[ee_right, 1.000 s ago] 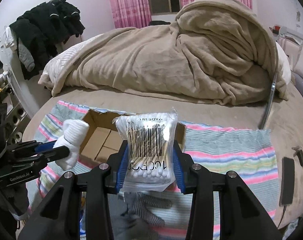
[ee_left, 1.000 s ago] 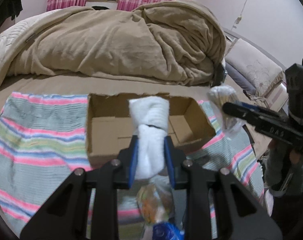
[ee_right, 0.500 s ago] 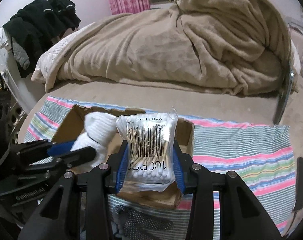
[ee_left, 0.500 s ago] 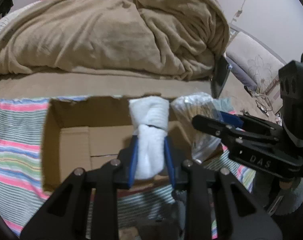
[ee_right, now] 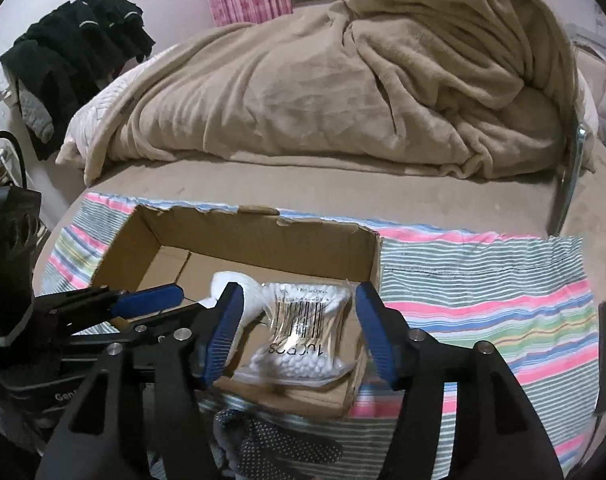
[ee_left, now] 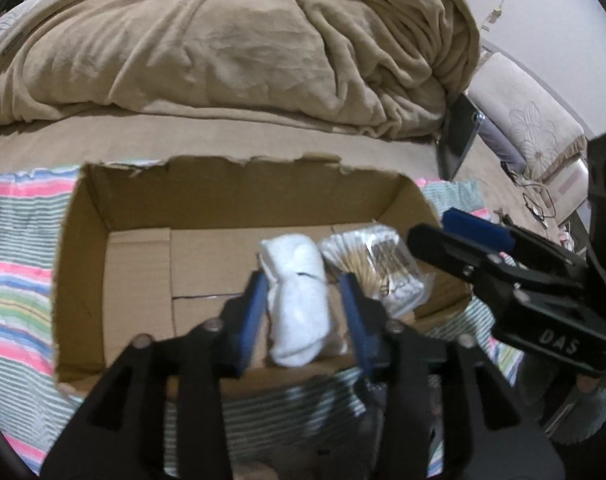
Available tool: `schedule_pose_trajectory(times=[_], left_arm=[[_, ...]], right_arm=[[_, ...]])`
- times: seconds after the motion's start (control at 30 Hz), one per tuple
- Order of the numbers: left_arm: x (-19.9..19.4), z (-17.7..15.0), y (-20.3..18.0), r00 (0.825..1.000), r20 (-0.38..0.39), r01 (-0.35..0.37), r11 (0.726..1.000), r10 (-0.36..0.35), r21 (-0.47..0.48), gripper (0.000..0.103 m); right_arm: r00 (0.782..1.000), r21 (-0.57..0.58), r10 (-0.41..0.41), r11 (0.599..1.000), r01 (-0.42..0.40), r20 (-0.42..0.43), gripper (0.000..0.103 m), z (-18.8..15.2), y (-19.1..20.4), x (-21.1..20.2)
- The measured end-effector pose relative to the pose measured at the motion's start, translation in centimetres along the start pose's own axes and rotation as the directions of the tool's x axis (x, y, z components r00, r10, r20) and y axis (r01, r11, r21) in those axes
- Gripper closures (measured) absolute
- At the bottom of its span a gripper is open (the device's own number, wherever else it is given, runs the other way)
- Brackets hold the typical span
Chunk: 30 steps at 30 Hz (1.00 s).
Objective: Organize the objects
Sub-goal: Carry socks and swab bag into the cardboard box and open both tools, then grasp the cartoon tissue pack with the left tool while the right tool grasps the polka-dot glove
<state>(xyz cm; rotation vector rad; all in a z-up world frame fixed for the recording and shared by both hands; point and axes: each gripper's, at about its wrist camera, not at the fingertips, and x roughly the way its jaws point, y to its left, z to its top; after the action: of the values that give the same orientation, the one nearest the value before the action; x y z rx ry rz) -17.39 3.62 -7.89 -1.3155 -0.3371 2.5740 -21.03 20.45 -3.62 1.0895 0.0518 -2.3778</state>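
Both jaws spread wide: our left gripper (ee_left: 305, 300) straddles the white cloth roll (ee_left: 299, 300), our right gripper (ee_right: 299, 328) the cotton swab pack (ee_right: 307, 332), both lying inside the cardboard box (ee_right: 263, 236). We lift straight up, clearing the box rim, snagging nothing.

The cardboard box (ee_left: 115, 216) is matt brown corrugated paper with a ragged torn far rim. Inside it, the white rolled cloth (ee_left: 299, 300) looks soft and fuzzy, and the cotton swab bag (ee_right: 307, 328) is glossy clear plastic film, crinkled, with wooden sticks showing through. The striped cloth (ee_right: 483, 292) under the box is thin woven fabric. The beige blanket (ee_left: 223, 40) is plush and matt. Both grippers, left gripper (ee_left: 303, 308) and right gripper (ee_right: 299, 332), are matt black plastic with smooth blue pads.
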Motion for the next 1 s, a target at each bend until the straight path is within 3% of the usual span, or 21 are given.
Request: schedule_pose_trajectory(times=[0.03, 0.1, 0.6, 1.0], left_arm=[[-0.3, -0.1, 0.1, 1.0, -0.001, 0.002, 1.0, -0.002, -0.006, 0.038], [-1.3, -0.5, 0.3, 1.0, 0.014, 0.009, 1.0, -0.009, -0.021, 0.035], [-10.3, -4.1, 1.0, 0.994, 0.103, -0.02, 0.999, 0.023, -0.033, 0.035], [-11.8, -8.1, 1.9, 0.997, 0.063, -0.035, 0.997, 0.039, -0.064, 0.035]], right_arm=[[1.0, -0.001, -0.003, 1.0, 0.003, 0.003, 0.041, 0.0, 0.1, -0.3], [1.0, 0.0, -0.005, 1.0, 0.005, 0.01, 0.038, -0.2, 0.3, -1.0], [0.999, -0.022, -0.02, 1.0, 0.02, 0.025, 0.037, -2.6, 2.3, -6.3], [1.0, -0.005, -0.012, 1.0, 0.012, 0.013, 0.037, -4.8, 2.9, -8.3]])
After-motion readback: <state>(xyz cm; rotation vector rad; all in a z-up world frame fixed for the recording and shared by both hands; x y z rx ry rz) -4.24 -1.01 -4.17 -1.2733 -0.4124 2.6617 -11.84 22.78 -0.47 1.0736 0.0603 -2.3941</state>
